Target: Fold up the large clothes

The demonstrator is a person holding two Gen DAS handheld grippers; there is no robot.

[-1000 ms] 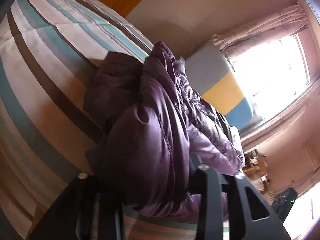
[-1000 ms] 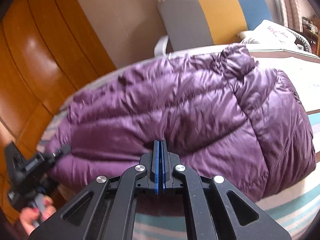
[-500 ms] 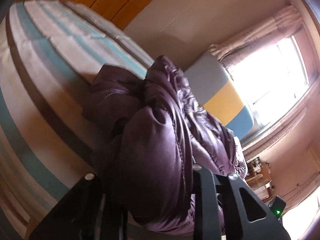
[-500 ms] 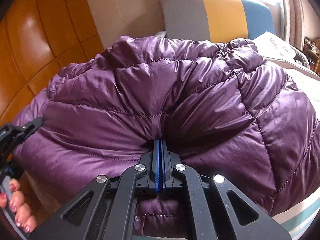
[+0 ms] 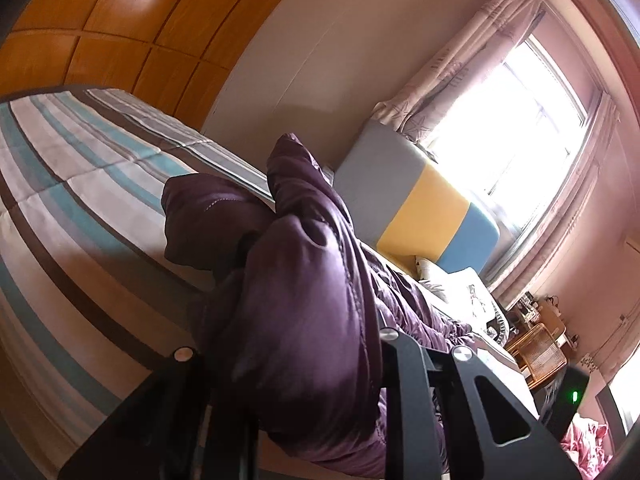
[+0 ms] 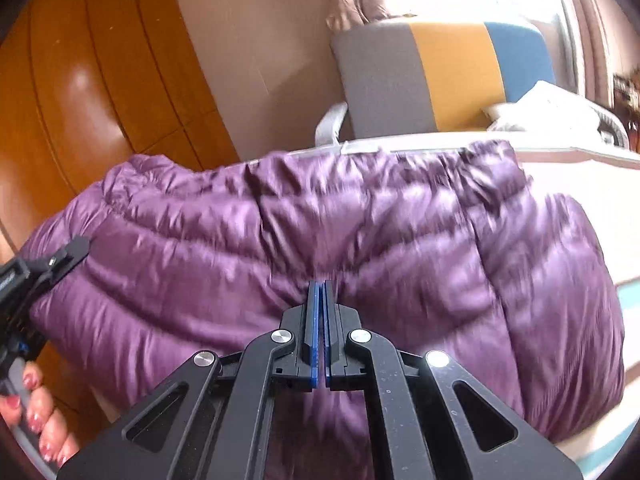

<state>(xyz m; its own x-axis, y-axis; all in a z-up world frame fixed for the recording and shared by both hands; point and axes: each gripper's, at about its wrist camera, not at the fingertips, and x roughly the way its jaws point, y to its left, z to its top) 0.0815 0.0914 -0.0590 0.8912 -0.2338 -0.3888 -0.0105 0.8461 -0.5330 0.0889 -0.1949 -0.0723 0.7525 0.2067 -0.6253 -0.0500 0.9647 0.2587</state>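
**Two grippers pinching purple jacket edge, fold in hand**

Both grippers are clamping the purple puffer jacket (image 6: 320, 248), which is lying bunched on the striped bedspread (image 5: 80, 200), its far edge toward 12 o'clock near the grey-yellow-blue headboard (image 6: 440, 76).

Left gripper (image 6: 64, 256), at 9 o'clock in the right wrist view, is biting the jacket's left end; the person's hand (image 6: 36, 420) is holding it at 8 o'clock. In the left wrist view, thick fabric (image 5: 304, 320) is filling the gap between its jaws, so they are gripping the jacket.

Right gripper (image 6: 320, 292) is sitting at 6 o'clock with its blue pads nearly touching and a thin pleat of hem pinched between them.

Judgement: this is the step of carrying the near edge over toward 12 o'clock. To do it well, keep both grips level and the span between them taut so the puffy fill is not sagging, then lay the edge down squarely before letting go. The slick shell could slip, especially from the right gripper's thin pinch.
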